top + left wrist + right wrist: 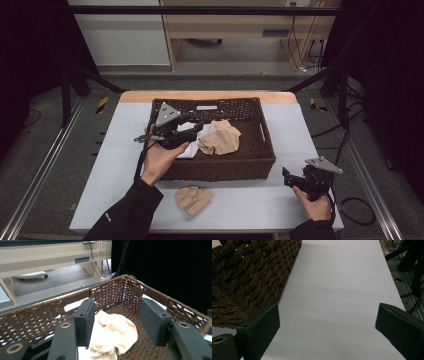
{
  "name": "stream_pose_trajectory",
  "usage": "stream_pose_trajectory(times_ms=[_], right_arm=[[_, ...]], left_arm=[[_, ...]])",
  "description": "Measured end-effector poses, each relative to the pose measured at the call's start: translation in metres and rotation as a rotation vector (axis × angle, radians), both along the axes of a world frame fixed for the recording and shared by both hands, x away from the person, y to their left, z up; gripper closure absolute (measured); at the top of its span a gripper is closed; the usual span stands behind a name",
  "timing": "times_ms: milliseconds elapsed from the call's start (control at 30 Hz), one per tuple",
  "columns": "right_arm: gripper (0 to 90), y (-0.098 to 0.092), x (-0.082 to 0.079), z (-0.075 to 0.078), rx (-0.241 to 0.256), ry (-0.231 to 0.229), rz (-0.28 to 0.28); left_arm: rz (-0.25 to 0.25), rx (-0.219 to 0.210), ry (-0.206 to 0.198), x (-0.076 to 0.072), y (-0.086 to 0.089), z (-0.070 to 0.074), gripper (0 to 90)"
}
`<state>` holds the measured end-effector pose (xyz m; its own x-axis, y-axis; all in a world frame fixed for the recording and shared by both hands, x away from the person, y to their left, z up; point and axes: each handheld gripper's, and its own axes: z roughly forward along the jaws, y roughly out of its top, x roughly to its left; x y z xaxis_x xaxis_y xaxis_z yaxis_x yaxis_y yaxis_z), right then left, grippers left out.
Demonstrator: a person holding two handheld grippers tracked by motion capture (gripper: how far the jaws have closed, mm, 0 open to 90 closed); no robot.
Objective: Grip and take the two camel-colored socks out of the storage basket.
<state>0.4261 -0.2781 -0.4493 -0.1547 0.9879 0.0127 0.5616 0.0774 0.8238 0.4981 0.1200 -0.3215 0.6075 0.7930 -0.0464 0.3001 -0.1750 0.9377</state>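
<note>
The left claw (192, 125) is over the near-left part of the basket (260, 150), jaws apart and gripping nothing. In the left gripper view, a tan cloth (112, 332) lies on the basket floor between and just beyond the jaws. A white cloth (192, 142) lies beside it under the claw. A second tan cloth (193, 199) sits on the desk (250, 200), outside the basket, just before its near wall. The right claw (289, 177) is at the desk's right edge near the basket corner, jaws wide apart, empty.

Risks, as judged:
- If the left claw closes here, it may pinch white and tan cloth together, since they touch.
- A jaw could snag the weave of the basket wall, dragging the basket.
- Loose cloth may slip from a shallow pinch.
</note>
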Motion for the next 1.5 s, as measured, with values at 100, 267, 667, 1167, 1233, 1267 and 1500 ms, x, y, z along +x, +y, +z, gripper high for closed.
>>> stream_pose_trajectory(times_ms=[100,267,667,1167,1233,1267,1500], right_arm=[[5.8,0.000,0.000,0.000,-0.001,-0.005,0.001],[5.8,0.000,0.000,0.000,0.005,0.001,-0.003],[5.9,0.001,0.001,0.000,-0.009,-0.004,0.002],[6.1,0.002,0.001,-0.001,-0.006,0.004,0.006],[6.2,0.003,0.001,-0.001,-0.012,0.004,0.010],[6.2,0.003,0.001,-0.001,-0.012,0.004,0.010],[6.2,0.004,0.001,-0.002,-0.011,0.005,0.013]], left_arm=[[0.007,0.007,-0.007,0.009,-0.007,0.000,45.5],[0.018,-0.008,-0.007,0.025,-0.020,-0.002,45.0],[0.062,0.053,0.004,0.062,-0.050,-0.026,43.7],[0.050,0.198,0.115,0.094,-0.060,-0.078,39.4],[0.041,0.221,0.136,0.096,-0.057,-0.084,39.6],[0.037,0.228,0.147,0.098,-0.056,-0.087,39.6],[0.034,0.277,0.240,0.105,-0.043,-0.106,39.1]])
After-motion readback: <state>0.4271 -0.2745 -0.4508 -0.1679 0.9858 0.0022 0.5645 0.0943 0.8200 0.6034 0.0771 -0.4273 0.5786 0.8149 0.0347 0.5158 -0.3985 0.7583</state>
